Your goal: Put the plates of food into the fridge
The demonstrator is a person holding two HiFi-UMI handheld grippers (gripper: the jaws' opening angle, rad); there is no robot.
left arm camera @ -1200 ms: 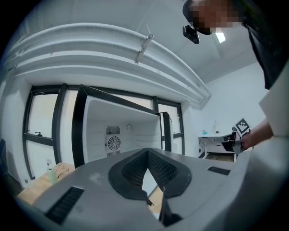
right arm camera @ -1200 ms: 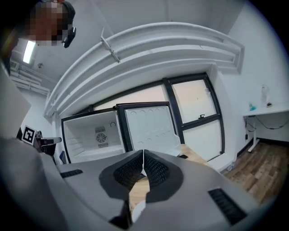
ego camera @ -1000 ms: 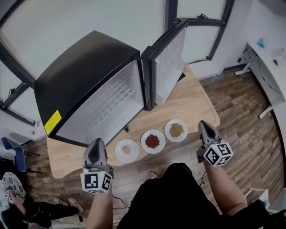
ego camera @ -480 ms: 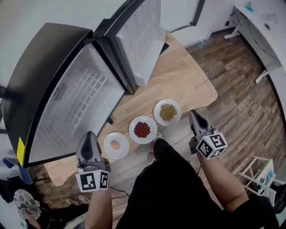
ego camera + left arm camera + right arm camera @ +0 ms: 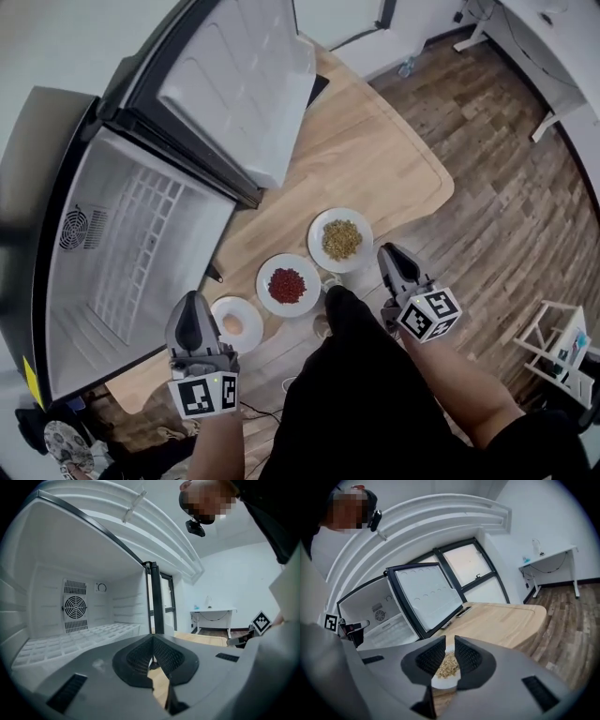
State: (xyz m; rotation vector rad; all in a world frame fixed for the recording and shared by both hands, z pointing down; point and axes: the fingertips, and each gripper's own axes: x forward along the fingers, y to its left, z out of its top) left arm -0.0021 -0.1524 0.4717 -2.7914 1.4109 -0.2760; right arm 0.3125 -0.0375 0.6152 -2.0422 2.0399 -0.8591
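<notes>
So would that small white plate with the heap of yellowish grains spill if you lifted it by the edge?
The white round plate looks rigid and smooth, so its rim may be slippery and it could chip if dropped. It looks shallow and the yellowish grains lie in a loose heap, so tilting would probably spill some.

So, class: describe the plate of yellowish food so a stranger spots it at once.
By the open fridge, three white plates line the near edge of the wooden table. Take the end plate farthest from the fridge: yellowish-brown grains, while its neighbours hold red food and a pale lump.
</notes>
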